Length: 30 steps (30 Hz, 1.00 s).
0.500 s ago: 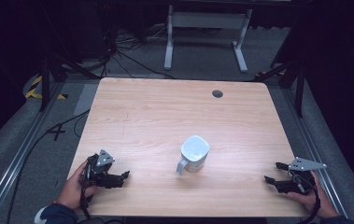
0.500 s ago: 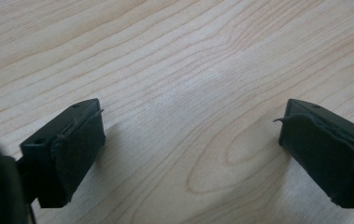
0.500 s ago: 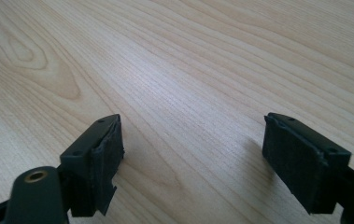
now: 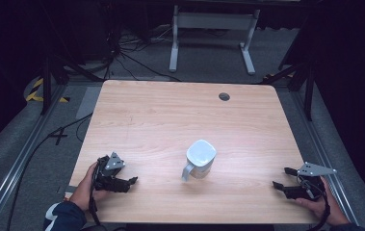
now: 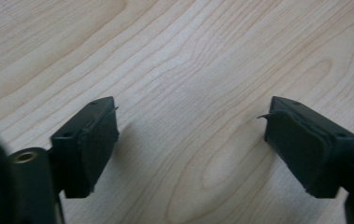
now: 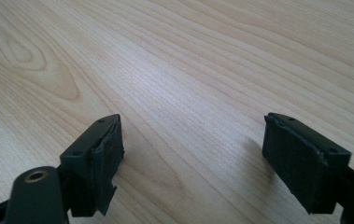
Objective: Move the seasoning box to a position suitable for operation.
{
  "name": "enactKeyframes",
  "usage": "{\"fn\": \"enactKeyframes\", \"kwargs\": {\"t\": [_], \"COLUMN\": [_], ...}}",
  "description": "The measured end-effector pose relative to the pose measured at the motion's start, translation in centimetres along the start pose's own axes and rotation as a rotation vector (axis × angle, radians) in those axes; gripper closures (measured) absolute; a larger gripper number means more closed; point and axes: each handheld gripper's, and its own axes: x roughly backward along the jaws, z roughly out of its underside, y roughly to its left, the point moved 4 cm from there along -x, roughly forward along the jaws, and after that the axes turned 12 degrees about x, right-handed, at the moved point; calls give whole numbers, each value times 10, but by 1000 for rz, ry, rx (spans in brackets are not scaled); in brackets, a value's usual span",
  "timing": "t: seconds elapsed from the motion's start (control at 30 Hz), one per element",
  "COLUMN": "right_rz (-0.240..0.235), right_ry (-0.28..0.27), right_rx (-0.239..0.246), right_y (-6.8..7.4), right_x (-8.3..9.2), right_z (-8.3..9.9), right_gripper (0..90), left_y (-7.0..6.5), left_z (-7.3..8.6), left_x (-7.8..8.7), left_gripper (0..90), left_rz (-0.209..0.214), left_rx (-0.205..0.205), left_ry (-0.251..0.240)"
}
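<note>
A white mug [image 4: 201, 158] lies tilted on the wooden table [image 4: 170, 115], a little right of centre near the front, with its handle toward the lower left. At the front left, a hand holds my left gripper [image 4: 128, 184] low over the table, jaws pointing right toward the mug. It stands open [image 5: 191, 140] with bare wood between its pads. My right gripper [image 4: 282, 177] rests at the front right edge, pointing left at the mug. It too is open [image 6: 193, 149], with nothing between its jaws. Both grippers are well apart from the mug.
A round cable hole [image 4: 224, 96] sits near the table's far right edge. Beyond the table stand a white metal frame [image 4: 211, 29] and cables on a grey floor [image 4: 136, 57]. A dark rail [image 4: 21, 163] runs along the left side.
</note>
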Motion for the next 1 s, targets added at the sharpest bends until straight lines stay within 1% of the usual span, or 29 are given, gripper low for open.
{"fn": "enactKeyframes", "kwargs": {"t": [0.07,0.1,0.13,0.17,0.2,0.23,0.27,0.3,0.33,0.4,0.43,0.47,0.5,0.53,0.57,0.63,0.67,0.7,0.73,0.83,0.87,0.9,0.93,1.0], "right_rz": [0,-1,0,0,-1,-1,-1,-2,-1,-1,-1,-1,-1,-1,-1,-1,-1,-1,-1,-1,-1,-1,-1,-1], "right_ry": [-1,0,0,0,-1,-1,-2,-1,-2,-2,-2,-1,-2,-1,-2,-2,-2,-2,-2,-2,-2,-2,-2,-2], "right_rx": [2,1,1,1,1,1,1,1,1,1,1,1,1,1,1,1,1,1,1,1,1,1,1,1], "right_y": [0,0,0,0,0,0,0,0,0,0,0,0,0,0,0,0,0,0,0,0,0,0,0,0], "right_x": [0,0,0,0,0,0,0,0,0,0,0,0,0,0,0,0,0,0,0,0,0,0,0,0], "right_z": [0,0,0,0,0,0,0,0,0,0,0,0,0,0,0,0,0,0,0,0,0,0,0,0], "right_gripper": [203,203,203,203,203,203,203,203,203,203,203,203,203,203,203,203,203,203,203,203,203,203,203,203], "left_y": [-2,-3,-4,-5,-6,-7,-9,-10,-13,-22,-29,-33,-42,-48,-54,-70,-79,-85,-91,-110,-115,-119,-122,-127], "left_z": [-5,-8,-11,-16,-23,-30,-38,-46,-53,-68,-77,-82,-89,-93,-99,-109,-114,-117,-121,-129,-130,-132,-133,-134], "left_x": [-1,1,2,6,9,14,18,22,25,28,29,28,26,24,22,15,11,9,6,0,-1,-2,-3,-7], "left_gripper": [213,237,229,207,224,267,273,280,303,321,322,328,338,344,352,365,380,402,424,529,589,637,667,761], "left_rz": [-40,-25,2,21,24,29,31,31,46,94,109,118,143,150,154,185,207,223,233,281,301,306,308,325], "left_rx": [-24,-55,-78,-96,-85,-75,-63,-66,-54,-34,-44,-50,-66,-74,-96,-113,-129,-150,-179,-224,-243,-259,-288,-331], "left_ry": [-3,12,7,-22,-80,-115,-143,-178,-216,-262,-281,-288,-295,-297,-299,-304,-300,-299,-297,-294,-289,-290,-284,-271]}}
